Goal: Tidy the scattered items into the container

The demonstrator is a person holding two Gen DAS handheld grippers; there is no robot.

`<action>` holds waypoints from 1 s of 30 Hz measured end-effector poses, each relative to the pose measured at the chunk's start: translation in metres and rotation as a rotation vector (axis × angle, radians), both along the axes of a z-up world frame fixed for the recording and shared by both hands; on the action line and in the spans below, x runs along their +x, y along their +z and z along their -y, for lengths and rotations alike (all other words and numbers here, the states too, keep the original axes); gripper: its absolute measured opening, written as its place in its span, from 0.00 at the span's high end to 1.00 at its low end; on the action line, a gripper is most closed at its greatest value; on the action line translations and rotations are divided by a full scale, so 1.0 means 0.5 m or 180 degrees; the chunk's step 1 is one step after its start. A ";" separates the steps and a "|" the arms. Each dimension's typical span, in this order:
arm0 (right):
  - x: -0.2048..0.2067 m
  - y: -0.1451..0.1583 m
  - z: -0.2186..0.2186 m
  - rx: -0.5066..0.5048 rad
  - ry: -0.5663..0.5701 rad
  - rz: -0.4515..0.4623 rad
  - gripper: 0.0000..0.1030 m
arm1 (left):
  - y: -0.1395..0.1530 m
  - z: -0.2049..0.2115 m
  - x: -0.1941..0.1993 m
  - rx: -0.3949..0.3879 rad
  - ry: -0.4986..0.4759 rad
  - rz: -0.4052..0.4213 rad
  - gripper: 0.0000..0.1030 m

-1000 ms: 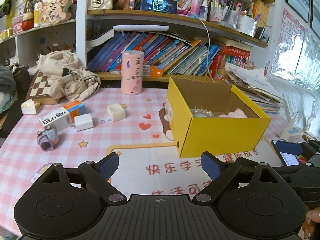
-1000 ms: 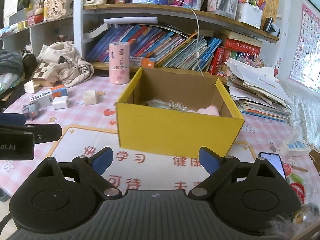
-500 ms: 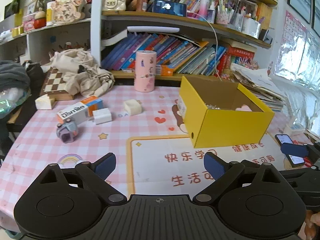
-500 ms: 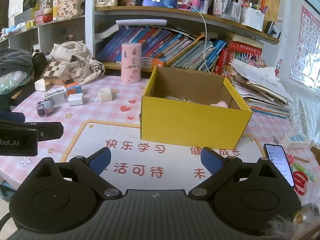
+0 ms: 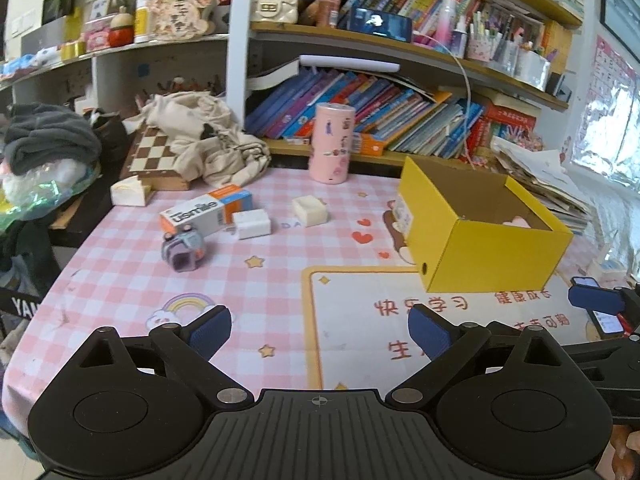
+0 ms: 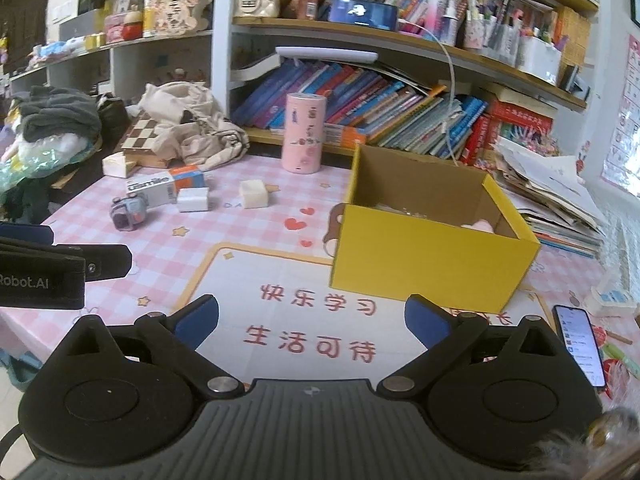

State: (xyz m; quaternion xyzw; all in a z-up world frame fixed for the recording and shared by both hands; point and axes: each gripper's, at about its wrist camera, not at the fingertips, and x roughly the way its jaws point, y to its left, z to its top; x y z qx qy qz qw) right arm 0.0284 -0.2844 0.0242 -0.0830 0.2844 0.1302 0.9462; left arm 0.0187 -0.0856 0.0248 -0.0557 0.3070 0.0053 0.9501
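A yellow cardboard box (image 5: 492,254) (image 6: 428,268) stands open on the pink checked table, with a pink soft thing (image 6: 478,226) inside. Scattered to its left lie a usmile box (image 5: 206,212) (image 6: 154,189), a white block (image 5: 252,224) (image 6: 193,199), a cream cube (image 5: 309,211) (image 6: 253,194) and a small purple-grey toy (image 5: 183,249) (image 6: 129,213). My left gripper (image 5: 318,330) is open and empty, low over the table's near edge. My right gripper (image 6: 310,318) is open and empty, in front of the box.
A pink cylinder (image 5: 333,142) stands at the back by the bookshelf. A chessboard (image 5: 154,154) and crumpled cloth (image 5: 204,140) lie at the back left. A phone (image 6: 580,344) lies at the right, near stacked papers (image 6: 548,192).
Both grippers have pulled back from the yellow box, which now looks smaller and farther. The left view has swung left, bringing the scattered items more into view.
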 end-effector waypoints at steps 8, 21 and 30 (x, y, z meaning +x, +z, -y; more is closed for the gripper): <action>-0.005 0.003 -0.040 -0.0021 0.0156 0.0021 0.02 | 0.001 -0.036 -0.016 -0.0002 0.0153 -0.0019 0.06; -0.012 0.010 -0.095 -0.0043 0.0403 0.0063 0.02 | 0.006 -0.076 -0.048 0.0055 0.0311 0.0047 0.06; -0.004 0.012 -0.112 -0.0041 0.0513 0.0064 0.02 | 0.006 -0.091 -0.050 0.0057 0.0406 0.0053 0.06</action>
